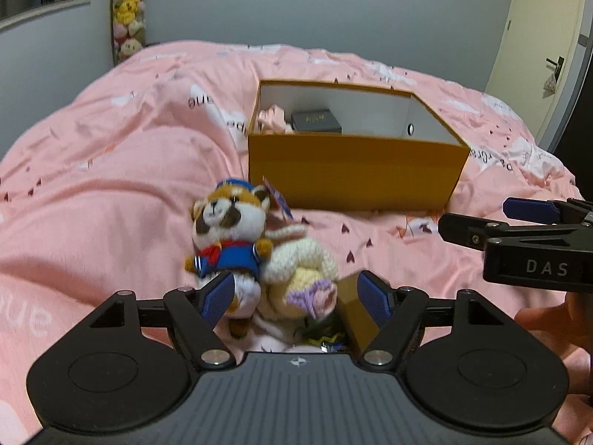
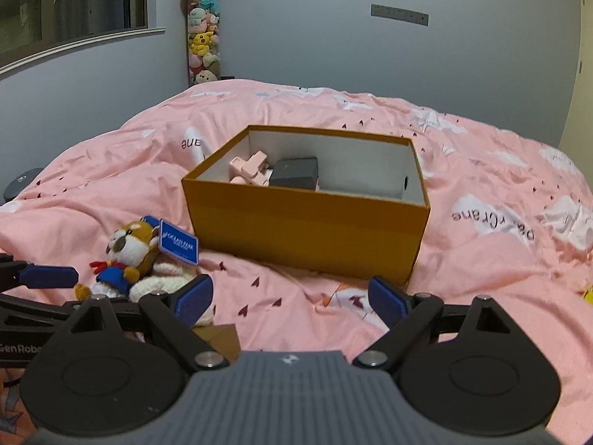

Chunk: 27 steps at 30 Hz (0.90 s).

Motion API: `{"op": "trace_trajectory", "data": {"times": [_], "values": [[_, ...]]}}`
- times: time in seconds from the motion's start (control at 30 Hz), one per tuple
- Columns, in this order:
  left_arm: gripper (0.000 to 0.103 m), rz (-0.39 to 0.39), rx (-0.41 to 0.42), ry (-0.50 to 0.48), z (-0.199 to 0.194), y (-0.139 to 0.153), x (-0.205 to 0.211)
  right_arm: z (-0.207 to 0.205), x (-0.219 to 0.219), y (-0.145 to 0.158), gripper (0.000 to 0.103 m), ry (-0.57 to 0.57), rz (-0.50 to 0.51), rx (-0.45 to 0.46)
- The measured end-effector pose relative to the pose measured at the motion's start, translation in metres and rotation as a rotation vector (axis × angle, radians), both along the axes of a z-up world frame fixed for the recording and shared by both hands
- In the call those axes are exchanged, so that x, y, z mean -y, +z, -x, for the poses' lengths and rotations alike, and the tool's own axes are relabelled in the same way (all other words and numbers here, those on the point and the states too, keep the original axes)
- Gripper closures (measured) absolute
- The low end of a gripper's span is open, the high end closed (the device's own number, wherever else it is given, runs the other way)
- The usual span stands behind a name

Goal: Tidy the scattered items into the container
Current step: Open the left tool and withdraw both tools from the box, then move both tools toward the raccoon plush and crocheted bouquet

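Observation:
An open orange box [image 1: 352,170] [image 2: 307,226] sits on the pink bed; inside lie a pink item [image 2: 250,170] and a dark small box [image 2: 296,174]. A plush fox in a blue sailor suit [image 1: 229,233] [image 2: 128,256] lies in front of the box, against a cream knitted toy [image 1: 300,274] and a small brown box [image 1: 355,311]. My left gripper [image 1: 296,296] is open, its fingers either side of this pile. My right gripper [image 2: 292,300] is open and empty over bare quilt, in front of the orange box; it shows at the right of the left wrist view [image 1: 519,237].
The pink quilt [image 2: 481,259] is rumpled, with a ridge at the left. A tall tube of plush toys [image 2: 202,37] stands in the far corner by the wall. A door [image 1: 537,37] is at the right. A yellow item [image 2: 587,291] peeks at the right edge.

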<state>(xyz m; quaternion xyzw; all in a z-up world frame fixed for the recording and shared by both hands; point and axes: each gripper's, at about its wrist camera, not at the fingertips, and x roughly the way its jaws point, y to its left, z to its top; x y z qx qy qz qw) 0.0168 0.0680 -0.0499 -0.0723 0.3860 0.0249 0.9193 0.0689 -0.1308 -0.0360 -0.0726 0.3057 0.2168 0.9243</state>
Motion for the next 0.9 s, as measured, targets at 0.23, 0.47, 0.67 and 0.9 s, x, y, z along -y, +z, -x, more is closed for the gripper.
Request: {"op": "trace_trajectory", "data": {"times": [0.23,0.47,0.67,0.9], "values": [[0.017,0.045,-0.051,0.01,0.009,-0.006,-0.007,0.009,-0.003,-0.01,0.01,0.041,-0.018,-0.047],[0.017,0.084,-0.06,0.045,0.014,-0.008,-0.016,0.012,-0.004,-0.013,0.009,0.053,-0.038,-0.068],[0.017,0.079,-0.06,0.066,0.015,-0.008,-0.019,0.012,-0.001,-0.014,0.009,0.058,-0.073,-0.079],[0.017,0.097,-0.079,0.066,0.014,-0.012,-0.021,0.01,-0.001,-0.018,0.009,0.06,-0.088,-0.11]]}}
